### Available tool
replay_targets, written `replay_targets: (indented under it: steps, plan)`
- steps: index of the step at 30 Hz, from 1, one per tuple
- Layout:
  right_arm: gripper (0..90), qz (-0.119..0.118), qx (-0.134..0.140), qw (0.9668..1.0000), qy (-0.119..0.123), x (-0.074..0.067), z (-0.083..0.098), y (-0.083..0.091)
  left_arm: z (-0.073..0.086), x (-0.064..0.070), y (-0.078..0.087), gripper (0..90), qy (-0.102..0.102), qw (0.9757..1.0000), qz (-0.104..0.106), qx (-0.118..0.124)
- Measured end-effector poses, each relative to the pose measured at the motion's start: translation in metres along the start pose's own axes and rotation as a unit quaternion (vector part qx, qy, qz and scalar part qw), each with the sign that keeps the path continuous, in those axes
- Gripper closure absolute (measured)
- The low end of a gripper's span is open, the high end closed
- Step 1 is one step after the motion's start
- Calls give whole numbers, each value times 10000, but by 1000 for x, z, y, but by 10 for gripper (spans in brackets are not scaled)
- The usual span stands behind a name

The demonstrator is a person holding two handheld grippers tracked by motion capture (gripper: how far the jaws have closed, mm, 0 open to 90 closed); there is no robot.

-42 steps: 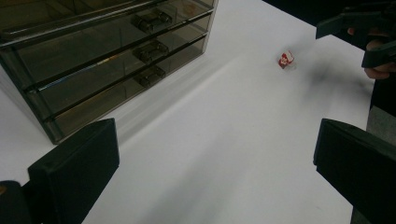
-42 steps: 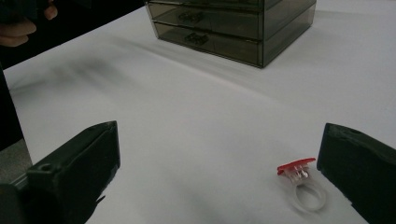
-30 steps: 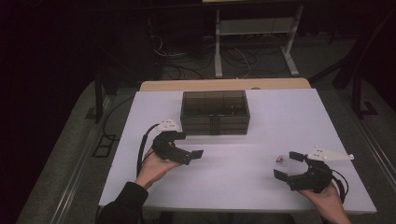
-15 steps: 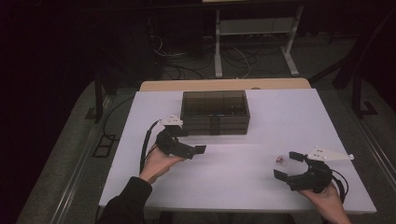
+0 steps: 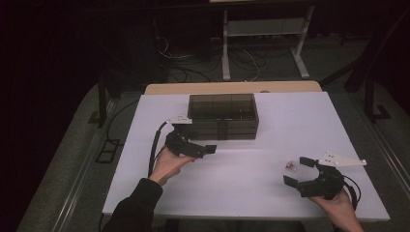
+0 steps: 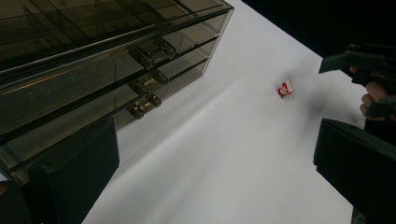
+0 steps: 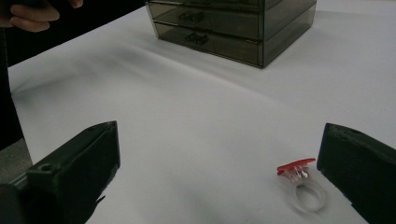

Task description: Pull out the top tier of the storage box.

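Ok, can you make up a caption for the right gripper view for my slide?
Open right gripper on the white table, a red-topped toy ring between its fingers, smoky drawer box behind.

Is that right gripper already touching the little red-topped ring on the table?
Apart. In the right gripper view, white table shows between the ring and the right gripper's open fingers.

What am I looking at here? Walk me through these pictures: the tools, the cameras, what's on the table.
A person sits at a white table, holding a hand-held claw tool in each hand. The high view looks down from above. Each of the other two views comes from a camera riding on one claw.

The left claw is open and empty, near a smoky clear drawer box with three drawers, all shut. The right claw is also open and empty. A small clear ring with a red top lies on the table between its jaws, untouched.
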State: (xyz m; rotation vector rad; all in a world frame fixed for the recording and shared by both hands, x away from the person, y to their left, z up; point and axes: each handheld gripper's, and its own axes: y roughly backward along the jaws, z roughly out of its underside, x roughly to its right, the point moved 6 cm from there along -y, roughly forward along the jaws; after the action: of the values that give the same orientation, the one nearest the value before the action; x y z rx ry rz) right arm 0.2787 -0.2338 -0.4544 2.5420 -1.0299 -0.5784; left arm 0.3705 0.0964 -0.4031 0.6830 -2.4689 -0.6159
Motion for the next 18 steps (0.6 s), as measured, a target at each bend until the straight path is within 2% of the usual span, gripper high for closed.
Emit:
replay_targets:
  steps: [2,3,8,18]
  plan:
    - [0,0,-4,10000,-1,0,0,0,-1,-3,-2,0,138,9999,12,29]
    - [0,0,-4,10000,-1,0,0,0,-1,-3,-2,0,138,9999,12,29]
    - [0,1,-5,10000,12,0,0,0,-4,-9,-4,0,436,9989,146,119]
    - [0,4,-18,10000,29,0,0,-1,-6,-20,-12,0,837,9962,164,158]
